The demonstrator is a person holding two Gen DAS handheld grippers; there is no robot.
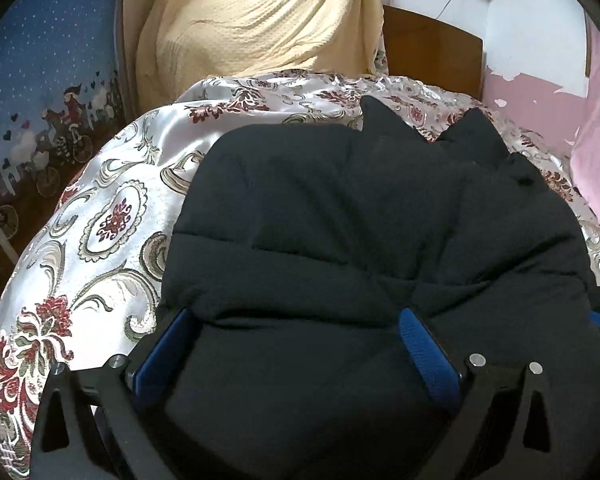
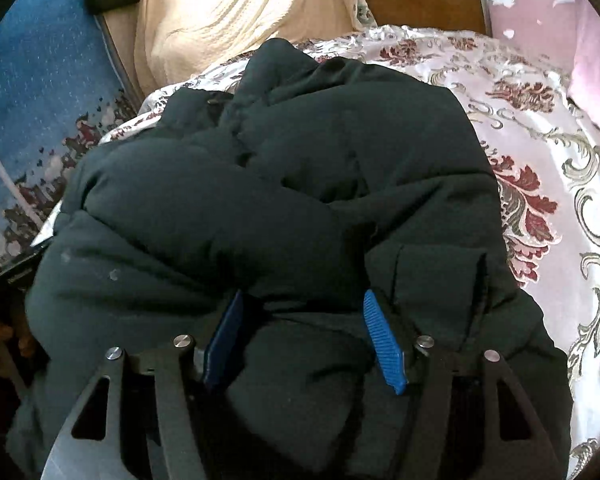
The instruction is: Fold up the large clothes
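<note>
Jacket (image 1: 372,216) is lying bunched on the bedspread (image 1: 100,208), near edge bulging up betw. both tools. Left gripper (image 1: 296,320) is standing wide open, padding swelling betw. the blue pads (image 1: 428,352); nothing pinched. Right gripper (image 2: 302,312) is likewise spread apart over a thick fold, holding nothing.

Risks (est.):
- Puffy fill is resisting creasing; fold is likely springing back once released.
- Jaws closing on outer shell only: layers slipping, fold skewing.
- Satin bedspread is looking slick; jacket may be sliding w/ any drag.
</note>
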